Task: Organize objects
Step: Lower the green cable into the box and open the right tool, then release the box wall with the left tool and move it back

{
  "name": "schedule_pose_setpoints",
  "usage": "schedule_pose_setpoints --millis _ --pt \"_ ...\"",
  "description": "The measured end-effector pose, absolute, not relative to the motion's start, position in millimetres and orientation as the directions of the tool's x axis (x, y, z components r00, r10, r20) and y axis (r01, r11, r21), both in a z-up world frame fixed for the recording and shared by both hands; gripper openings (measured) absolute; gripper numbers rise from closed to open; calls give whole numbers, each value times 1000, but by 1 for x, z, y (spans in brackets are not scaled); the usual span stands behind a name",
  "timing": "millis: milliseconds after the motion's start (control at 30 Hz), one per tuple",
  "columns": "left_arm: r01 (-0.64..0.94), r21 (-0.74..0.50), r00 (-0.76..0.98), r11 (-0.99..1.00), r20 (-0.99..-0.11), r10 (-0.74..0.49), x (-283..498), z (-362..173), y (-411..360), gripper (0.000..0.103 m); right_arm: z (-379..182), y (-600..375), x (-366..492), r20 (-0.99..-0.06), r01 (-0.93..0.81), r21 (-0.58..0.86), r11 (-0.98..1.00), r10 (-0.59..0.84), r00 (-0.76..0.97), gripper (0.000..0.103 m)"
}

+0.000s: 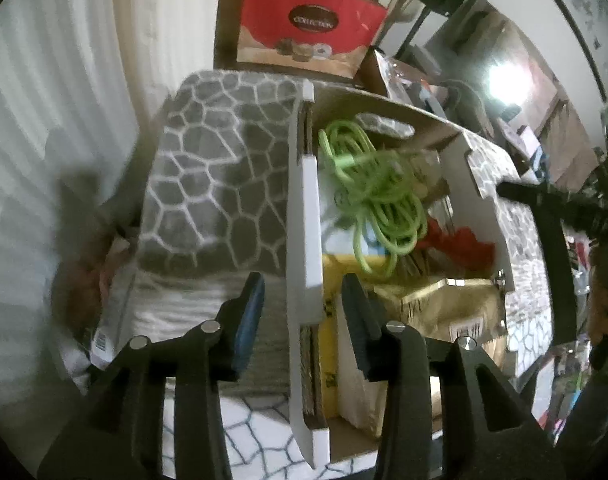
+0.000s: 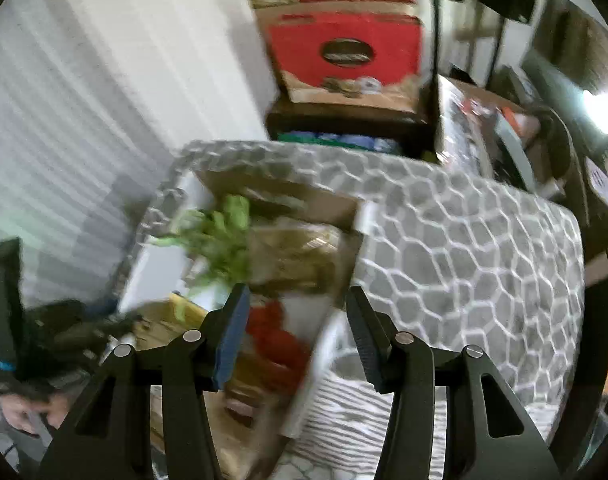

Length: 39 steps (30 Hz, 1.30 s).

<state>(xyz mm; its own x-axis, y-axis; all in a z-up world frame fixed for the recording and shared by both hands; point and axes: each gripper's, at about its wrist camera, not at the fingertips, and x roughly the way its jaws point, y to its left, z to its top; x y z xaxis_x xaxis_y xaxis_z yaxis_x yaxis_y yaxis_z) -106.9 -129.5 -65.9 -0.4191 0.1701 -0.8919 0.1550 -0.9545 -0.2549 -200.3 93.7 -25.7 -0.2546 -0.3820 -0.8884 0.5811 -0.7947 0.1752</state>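
An open cardboard box with white outer walls (image 1: pixel 304 208) sits on a grey bedspread with a honeycomb pattern (image 1: pixel 215 184). Inside lie a coiled green cable (image 1: pixel 376 196), a red item (image 1: pixel 464 248), a gold packet (image 1: pixel 444 308) and a yellow item (image 1: pixel 330 344). My left gripper (image 1: pixel 304 316) is open and straddles the box's left wall, its pads clear of it. My right gripper (image 2: pixel 297 320) is open above the box's right wall (image 2: pixel 360 220), blurred, with the red item (image 2: pixel 275 332) below it. The green cable (image 2: pixel 223 240) shows as a smear.
A red carton (image 1: pixel 312 28) stands on a dark shelf behind the bed. White pleated curtains (image 1: pixel 63 100) fill the left. Cluttered furniture and a bright lamp (image 1: pixel 504 76) are at the right. A person's hand holding the other gripper (image 2: pixel 35 400) is at lower left.
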Motion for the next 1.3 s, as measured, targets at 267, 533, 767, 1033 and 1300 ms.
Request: schedule_pose_setpoints --millis 267,533,767,1033,1300 --pt "159 -212 -358 -964 -922 144 -139 -82 -130 34 -58 112 -206 -913 532 217 -819 -362 -186 47" --pt "145 -220 -330 -965 -930 162 -142 -96 -121 16 -73 109 -203 -911 530 267 -805 -390 -133 23" --pt "156 -195 -328 -968 -935 135 -142 -93 -116 15 -71 100 -198 -919 542 228 -809 -362 -154 21" --pt "125 -209 -307 -970 -938 162 -125 -88 -94 24 -64 97 -210 -922 547 193 -814 -341 -182 17" --pt "89 -269 -291 -959 -928 233 -107 -91 -53 40 -53 86 -238 -930 596 122 -794 -302 -212 15"
